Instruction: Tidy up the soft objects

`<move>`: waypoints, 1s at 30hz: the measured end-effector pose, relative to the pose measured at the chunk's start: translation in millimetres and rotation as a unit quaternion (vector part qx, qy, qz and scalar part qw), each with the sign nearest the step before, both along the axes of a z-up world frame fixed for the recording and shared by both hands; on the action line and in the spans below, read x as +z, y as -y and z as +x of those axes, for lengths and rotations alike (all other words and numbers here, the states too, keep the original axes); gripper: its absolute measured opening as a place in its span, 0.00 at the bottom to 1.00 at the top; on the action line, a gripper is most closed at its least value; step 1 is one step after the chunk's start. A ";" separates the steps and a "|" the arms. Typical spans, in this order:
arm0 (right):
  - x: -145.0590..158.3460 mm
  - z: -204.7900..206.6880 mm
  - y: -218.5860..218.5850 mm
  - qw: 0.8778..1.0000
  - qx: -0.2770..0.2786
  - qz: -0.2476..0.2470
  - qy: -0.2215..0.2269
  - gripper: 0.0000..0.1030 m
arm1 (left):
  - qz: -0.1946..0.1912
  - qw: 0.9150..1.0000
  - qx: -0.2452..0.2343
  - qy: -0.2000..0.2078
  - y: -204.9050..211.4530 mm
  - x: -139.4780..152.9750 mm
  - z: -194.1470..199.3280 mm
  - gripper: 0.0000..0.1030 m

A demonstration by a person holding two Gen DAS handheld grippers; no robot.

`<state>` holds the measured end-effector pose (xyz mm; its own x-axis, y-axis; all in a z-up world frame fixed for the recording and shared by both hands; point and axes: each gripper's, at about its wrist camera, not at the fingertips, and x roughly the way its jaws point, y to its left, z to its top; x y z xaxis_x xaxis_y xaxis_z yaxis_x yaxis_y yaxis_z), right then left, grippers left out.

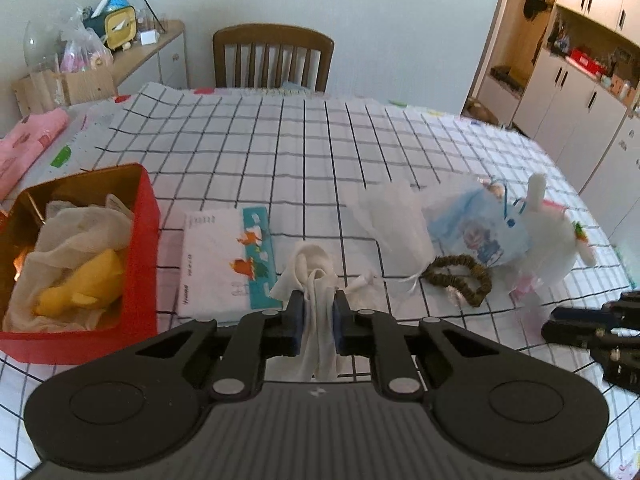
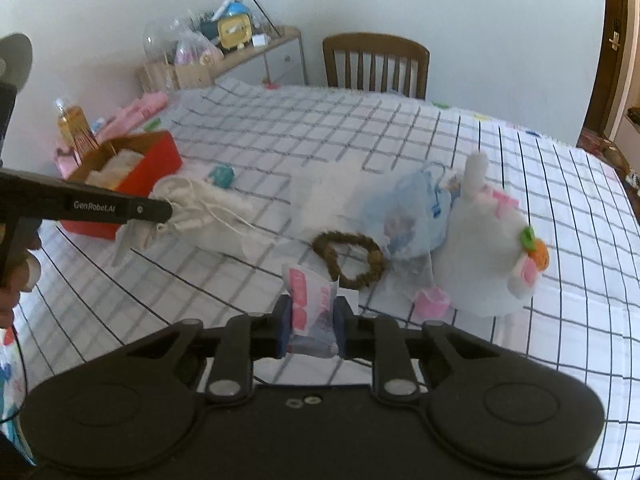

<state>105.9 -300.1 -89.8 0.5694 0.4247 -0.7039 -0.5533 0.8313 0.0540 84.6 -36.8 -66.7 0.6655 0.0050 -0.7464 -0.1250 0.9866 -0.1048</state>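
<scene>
- Your left gripper (image 1: 319,312) is pinching a white cloth (image 1: 316,280); your right gripper (image 2: 312,320) is clamping a small packet (image 2: 310,304), its print blurring.
- Both are hanging over the checked tablecloth (image 1: 280,152), the red box (image 1: 140,240) sitting left, a wooden chair (image 1: 273,58) standing far.

The left claw (image 1: 319,312) is clamped on a white cloth (image 1: 316,280) above the checked table (image 1: 256,148). To its left a red box (image 1: 140,240) holds cloths and a yellow toy (image 1: 80,284); a tissue pack (image 1: 228,258) lies beside it. Rightward lie a brown scrunchie (image 1: 460,278) and a white plush (image 1: 552,236).
</scene>
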 end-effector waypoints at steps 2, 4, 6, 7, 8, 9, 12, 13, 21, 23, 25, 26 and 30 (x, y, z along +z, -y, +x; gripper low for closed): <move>9.1 -1.2 -3.9 1.000 0.001 0.010 -0.001 0.01 | 0.002 1.000 -0.002 0.009 -5.0 7.0 -4.4 0.14; 14.4 -1.2 -8.1 1.000 0.002 0.016 0.003 0.00 | -0.001 1.000 -0.001 0.015 -11.7 12.1 -8.1 0.14; 19.2 -2.6 -13.7 1.000 0.005 0.016 0.013 0.00 | -0.005 1.000 0.001 0.020 -18.5 17.4 -11.5 0.14; 20.1 -3.0 -14.7 1.000 0.007 0.014 0.017 0.00 | -0.004 1.000 0.000 0.023 -21.0 19.6 -12.9 0.14; 21.6 -3.3 -16.3 1.000 0.007 0.014 0.020 0.00 | -0.001 1.000 -0.001 0.026 -23.8 22.1 -14.8 0.14; 22.9 -3.1 -16.9 1.000 0.007 0.016 0.019 0.00 | -0.001 1.000 -0.002 0.029 -26.9 24.8 -16.3 0.14; 26.3 -2.8 -21.6 1.000 0.016 0.011 0.023 0.03 | 0.003 0.999 -0.004 0.036 -35.9 30.9 -19.9 0.14; 26.4 -2.0 -23.2 0.999 0.023 0.007 0.023 0.07 | 0.002 0.999 -0.004 0.037 -38.5 32.3 -21.1 0.14; -12.7 18.3 -22.8 1.000 0.003 -0.026 -0.007 0.34 | 0.001 0.999 -0.004 0.032 -58.4 35.1 -30.4 0.14; -21.4 21.7 -22.5 0.999 -0.003 -0.031 -0.013 0.45 | -0.001 1.000 -0.003 0.028 -61.3 33.4 -31.7 0.14; -29.5 24.6 -23.7 0.999 -0.007 -0.035 -0.017 0.54 | 0.000 1.000 -0.004 0.025 -62.5 32.3 -33.0 0.14; -32.1 26.0 -24.8 0.999 -0.010 -0.037 -0.020 0.57 | -0.001 1.000 -0.004 0.023 -63.2 31.7 -33.4 0.14; -48.6 36.5 -29.9 0.998 -0.025 -0.043 -0.031 0.63 | -0.001 1.000 -0.004 0.020 -64.1 29.4 -34.2 0.14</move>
<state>142.4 -270.2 -138.3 0.5424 0.3334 -0.7711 -0.5086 0.8609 0.0144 50.3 27.3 -37.2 0.6944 -0.0021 -0.7196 -0.1119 0.9875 -0.1109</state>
